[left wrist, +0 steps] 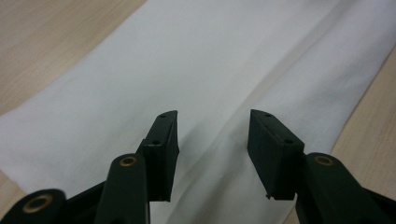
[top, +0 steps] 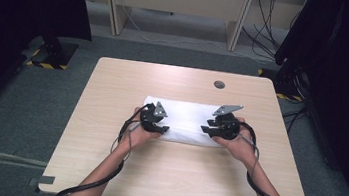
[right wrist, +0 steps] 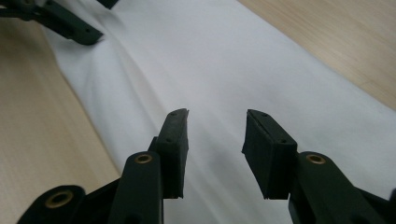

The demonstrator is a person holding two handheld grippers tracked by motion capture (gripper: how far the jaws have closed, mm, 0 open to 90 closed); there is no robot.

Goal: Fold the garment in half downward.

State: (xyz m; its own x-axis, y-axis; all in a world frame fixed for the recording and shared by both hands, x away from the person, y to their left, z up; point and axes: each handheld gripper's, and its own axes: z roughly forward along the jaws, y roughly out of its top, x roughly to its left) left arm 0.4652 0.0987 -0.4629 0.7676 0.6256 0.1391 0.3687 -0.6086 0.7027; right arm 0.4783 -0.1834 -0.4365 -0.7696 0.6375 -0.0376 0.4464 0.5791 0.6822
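White folded cloth lies mid-frame on the desk in the high view, long axis running left-right across the picture, near edge facing me. My left tongs sit at its lower-left end, my right tongs at its lower-right end, both low over the near long edge and pointing inward at each other. So each hand is on its own end, neither nearer overall; the cloth's length spans the gap between them.

Left gripper view: left tongs about half open, nothing between the pads, white cloth directly under and ahead, a fold line running up toward the upper right of the frame. Bare desk upper left.

Right gripper view: right tongs also roughly half open, nothing gripped, cloth beneath and stretching toward the upper left, where the other tongs' tip shows. Desk along the left side.

My read: next move is a pinch on the near edge at both ends, likely to fold away from me across the short axis. The tongs need to drop and close on the edge layer. I can't tell whether the pads touch the fabric yet.
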